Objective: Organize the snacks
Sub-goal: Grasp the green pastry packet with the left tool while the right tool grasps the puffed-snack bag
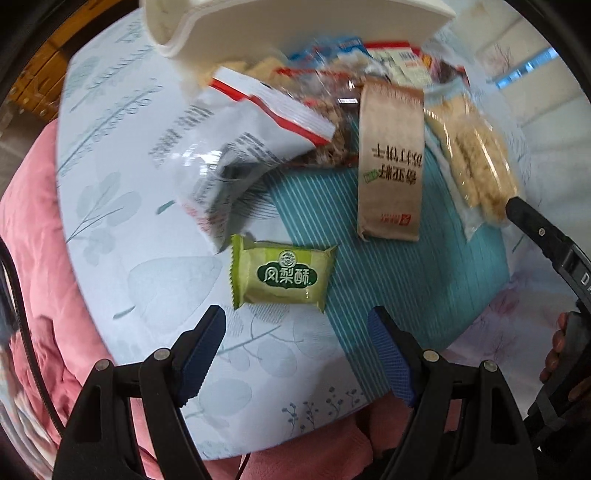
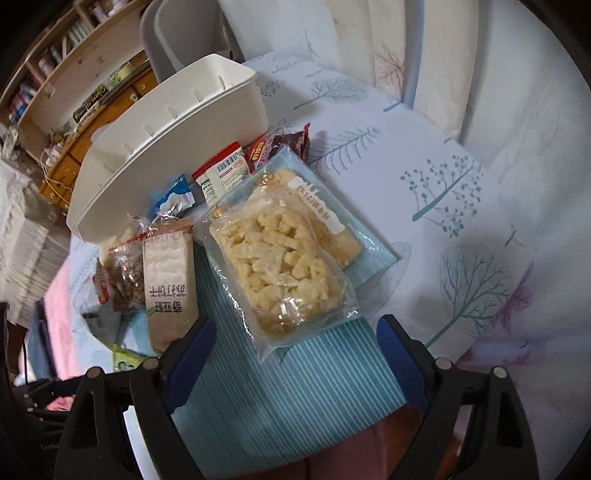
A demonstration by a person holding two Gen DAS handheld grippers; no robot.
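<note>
My left gripper [image 1: 297, 325] is open and empty just short of a green pineapple-cake packet [image 1: 282, 275] on the table. Beyond lie a white and red bag [image 1: 236, 147], a brown cracker pack [image 1: 391, 162] and a clear puffed-rice pack [image 1: 476, 155]. My right gripper [image 2: 295, 338] is open and empty, its fingers near the lower end of the puffed-rice pack [image 2: 284, 266]. The brown cracker pack [image 2: 168, 284] lies left of it. A white bin [image 2: 166, 140] stands behind the pile; its edge shows in the left wrist view [image 1: 295, 29].
A teal striped mat [image 2: 295, 398] lies under the snacks on the tree-print tablecloth [image 2: 443, 177]. Small red, blue and white packets [image 2: 221, 173] lie by the bin. A pink quilt [image 1: 33, 236] lies left of the table. The right gripper's black body [image 1: 546, 240] enters at right.
</note>
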